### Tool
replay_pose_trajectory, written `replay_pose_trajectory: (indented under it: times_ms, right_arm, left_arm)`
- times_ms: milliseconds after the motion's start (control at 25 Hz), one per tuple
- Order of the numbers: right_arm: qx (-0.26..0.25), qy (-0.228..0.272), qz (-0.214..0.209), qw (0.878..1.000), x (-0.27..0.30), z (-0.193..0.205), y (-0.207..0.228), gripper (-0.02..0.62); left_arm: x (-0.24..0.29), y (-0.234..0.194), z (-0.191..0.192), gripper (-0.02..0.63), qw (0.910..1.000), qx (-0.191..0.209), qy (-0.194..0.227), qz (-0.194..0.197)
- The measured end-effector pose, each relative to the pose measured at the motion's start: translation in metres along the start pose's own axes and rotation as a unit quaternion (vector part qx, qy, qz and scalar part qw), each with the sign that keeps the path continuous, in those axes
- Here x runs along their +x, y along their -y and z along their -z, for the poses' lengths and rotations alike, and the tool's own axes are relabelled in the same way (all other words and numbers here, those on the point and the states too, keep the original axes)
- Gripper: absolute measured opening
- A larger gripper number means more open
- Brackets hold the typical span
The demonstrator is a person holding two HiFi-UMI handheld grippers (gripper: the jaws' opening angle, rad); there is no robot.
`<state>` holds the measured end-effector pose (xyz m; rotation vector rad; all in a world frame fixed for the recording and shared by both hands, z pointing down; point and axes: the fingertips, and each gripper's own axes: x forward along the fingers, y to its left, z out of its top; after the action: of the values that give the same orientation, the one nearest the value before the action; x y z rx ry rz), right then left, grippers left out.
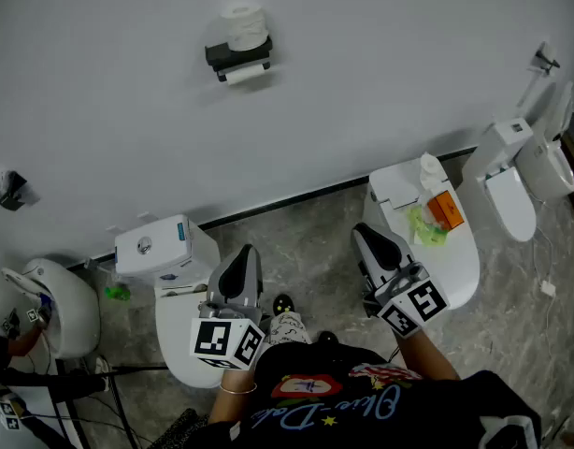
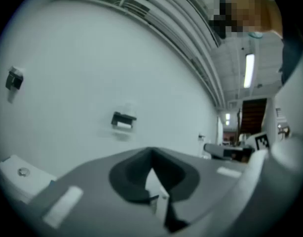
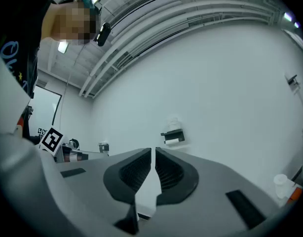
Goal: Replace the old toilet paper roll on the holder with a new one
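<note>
Facing the plain white wall [image 1: 380, 82] from well back: the black wall-mounted toilet paper holder [image 1: 237, 58] sits high on it, well apart from both tools and out of reach. The left gripper [image 1: 246, 254] has its jaws closed together with nothing between them. The right gripper [image 1: 365, 233] is the same, pressed closed and empty. In the head view the holder is almost straight ahead of the left gripper and off to the left of the right gripper, so left looks the nearer one, by a small margin. The left gripper view puts the holder [image 2: 123, 120] above and a bit left of its jaw line. The right gripper view puts the holder [image 3: 172, 136] above and slightly right. Either way the approach is forward and up. A slim white roll [image 1: 244, 74] hangs under the holder's shelf, long axis horizontal and parallel to the wall; my read is that's the old one. A fat white paper roll [image 1: 245, 27] sits on top of the shelf, seemingly on end with its axis vertical, so it's likely the replacement. Jaws need to open on the way in, since closed they can't take either roll. The lower roll looks best gripped across its width, jaws square to that horizontal axis.
</note>
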<state>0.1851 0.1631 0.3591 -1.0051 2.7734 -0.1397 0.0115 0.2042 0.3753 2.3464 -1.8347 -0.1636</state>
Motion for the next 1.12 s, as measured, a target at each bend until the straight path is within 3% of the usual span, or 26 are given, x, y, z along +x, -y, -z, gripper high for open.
replay_pose_trajectory:
  times_ms: [240,600,920,1000,1080,1120]
  right_arm:
    - [-0.016,0.007,0.005,1.000,0.062,0.004,0.031,0.014]
    - [-0.039,0.034,0.035,0.998,0.214,-0.001,0.081,0.014]
    - [-0.049,0.027,0.047,0.997,0.313,0.010,0.099,0.014]
    - [-0.052,0.023,0.047,0.997,0.324,0.011,0.105,0.014]
    - [-0.049,0.017,0.047,0.998,0.331,0.012,0.109,0.014]
    - [-0.047,0.015,0.046,0.998,0.334,0.012,0.111,0.014]
  left_arm:
    - [0.066,-0.045,-0.002,-0.013,0.9998,-0.018,0.008,0.008]
    - [0.204,-0.134,-0.031,-0.014,0.9962,-0.026,0.010,0.083]
    - [0.269,-0.185,-0.029,-0.012,0.9910,-0.035,-0.017,0.128]
    - [0.278,-0.193,-0.028,-0.012,0.9888,-0.066,-0.014,0.133]
    - [0.286,-0.199,-0.027,-0.012,0.9811,-0.137,-0.006,0.136]
    - [0.291,-0.202,-0.026,-0.012,0.9729,-0.186,0.001,0.137]
